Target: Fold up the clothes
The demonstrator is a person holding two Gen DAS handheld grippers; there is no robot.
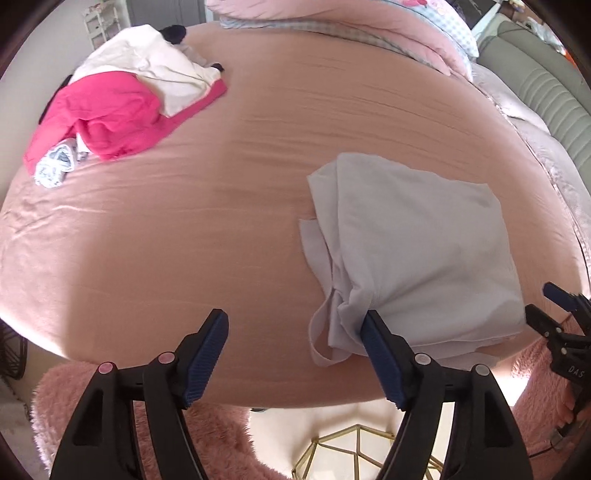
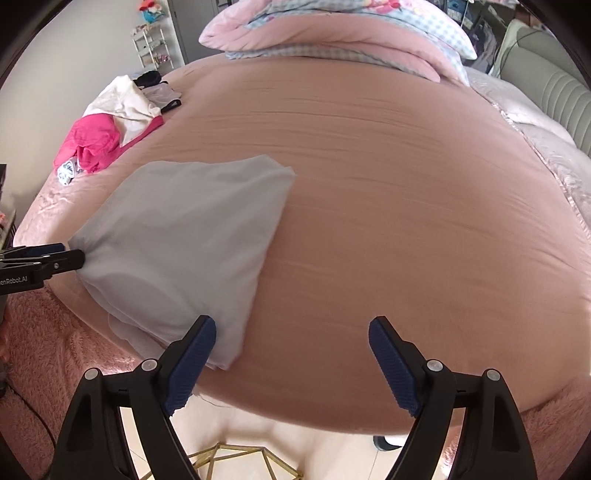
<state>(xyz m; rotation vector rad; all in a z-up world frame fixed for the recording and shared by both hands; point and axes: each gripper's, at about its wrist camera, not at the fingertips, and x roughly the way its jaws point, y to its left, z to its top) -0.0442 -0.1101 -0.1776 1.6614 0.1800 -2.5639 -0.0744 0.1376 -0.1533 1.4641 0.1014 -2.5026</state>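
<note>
The pale grey garment [image 1: 413,251], folded, is lying at the near edge of the pink bed [image 1: 221,221]. Left gripper [image 1: 295,354] and right gripper [image 2: 291,358] are being held apart, clamping nothing. Judged: one fold finished; unfolded pile [image 1: 110,107] is awaiting pickup.

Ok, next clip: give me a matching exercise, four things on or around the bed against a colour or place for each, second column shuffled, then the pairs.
Things:
1. folded garment
2. crumpled top
3. bedsheet
4. quilt pile

Descriptions:
A. hot pink, far left corner of the bed
B. pale grey-blue, near edge of the bed
C. plain salmon pink, spread flat
D. stacked at the far end of the bed, pink with a checked print

Pairs: 1-B, 2-A, 3-C, 4-D
</note>
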